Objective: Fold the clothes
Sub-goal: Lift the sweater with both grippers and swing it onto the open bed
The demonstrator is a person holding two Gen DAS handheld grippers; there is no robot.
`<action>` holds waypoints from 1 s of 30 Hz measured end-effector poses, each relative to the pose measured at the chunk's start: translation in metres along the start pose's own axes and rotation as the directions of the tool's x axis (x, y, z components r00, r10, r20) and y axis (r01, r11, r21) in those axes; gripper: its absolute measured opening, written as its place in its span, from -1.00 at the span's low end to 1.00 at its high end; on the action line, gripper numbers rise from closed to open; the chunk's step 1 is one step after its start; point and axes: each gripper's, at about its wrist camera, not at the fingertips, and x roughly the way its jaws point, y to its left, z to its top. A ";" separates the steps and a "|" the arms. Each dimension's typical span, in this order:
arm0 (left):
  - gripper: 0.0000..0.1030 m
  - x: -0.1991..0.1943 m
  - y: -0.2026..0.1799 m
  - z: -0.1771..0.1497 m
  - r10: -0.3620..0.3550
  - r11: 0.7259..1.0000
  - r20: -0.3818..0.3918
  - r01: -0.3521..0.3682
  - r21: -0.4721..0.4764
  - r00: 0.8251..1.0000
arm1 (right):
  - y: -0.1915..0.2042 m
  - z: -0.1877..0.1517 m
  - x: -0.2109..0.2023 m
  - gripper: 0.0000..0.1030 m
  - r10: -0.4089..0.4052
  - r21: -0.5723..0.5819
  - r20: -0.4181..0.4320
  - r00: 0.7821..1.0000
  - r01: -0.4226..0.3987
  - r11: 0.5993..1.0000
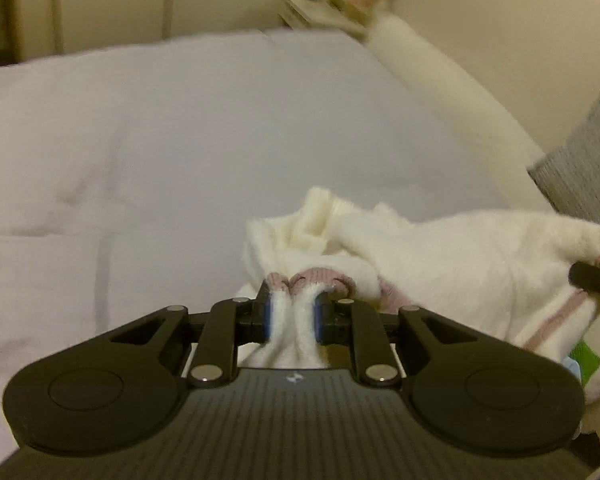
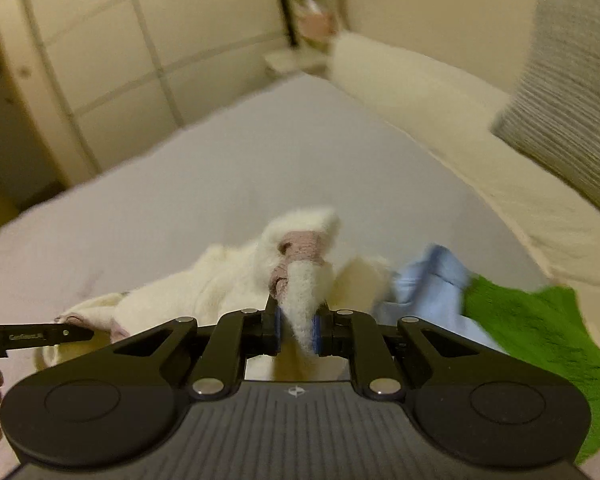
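Holding the white fuzzy sweater (image 1: 440, 248) by two thin pinches, I fear the fluffy fabric slips out if I pull the sides apart too strongly. My left gripper (image 1: 293, 316) is closed on a fold at the pink trim, low centre of its frame. My right gripper (image 2: 296, 330) is closed on another fold. The sweater hangs bunched just ahead, over the bed (image 1: 140, 140), beside blue (image 2: 424, 284) and green clothes (image 2: 540, 332).

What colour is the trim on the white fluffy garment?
Dusty pink trim on the white fluffy garment, clearest in the right wrist view.
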 end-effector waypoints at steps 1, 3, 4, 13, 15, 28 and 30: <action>-0.71 -0.017 0.012 -0.004 0.016 1.000 0.021 -0.016 -0.016 1.000 | 0.012 0.001 -0.006 -0.74 0.036 -0.007 0.011 0.999 -0.036 0.999; -0.71 -0.054 0.039 -0.013 0.051 0.998 0.059 -0.047 -0.052 0.997 | 0.042 0.001 -0.015 -0.74 0.117 -0.024 0.025 0.993 -0.116 0.993; -0.71 -0.072 0.052 -0.018 0.068 0.996 0.078 -0.063 -0.070 0.995 | 0.058 0.001 -0.020 -0.74 0.157 -0.037 0.032 0.987 -0.156 0.987; -0.71 -0.255 0.177 -0.061 0.244 0.963 0.261 -0.203 -0.176 0.934 | 0.214 -0.015 -0.084 -0.74 0.417 -0.169 0.128 0.900 -0.395 0.903; -0.71 -0.298 0.206 -0.065 0.280 0.956 0.302 -0.234 -0.179 0.911 | 0.249 -0.020 -0.099 -0.74 0.466 -0.198 0.149 0.872 -0.435 0.878; -0.61 -0.386 0.446 -0.083 0.529 0.826 0.104 -0.482 -0.293 0.842 | 0.396 -0.046 -0.079 0.45 0.145 -0.192 0.131 0.981 -0.118 0.974; -0.53 -0.355 0.459 -0.099 0.539 0.815 -0.002 -0.522 -0.250 0.842 | 0.414 -0.061 -0.062 0.58 0.027 -0.239 0.085 0.996 -0.006 0.971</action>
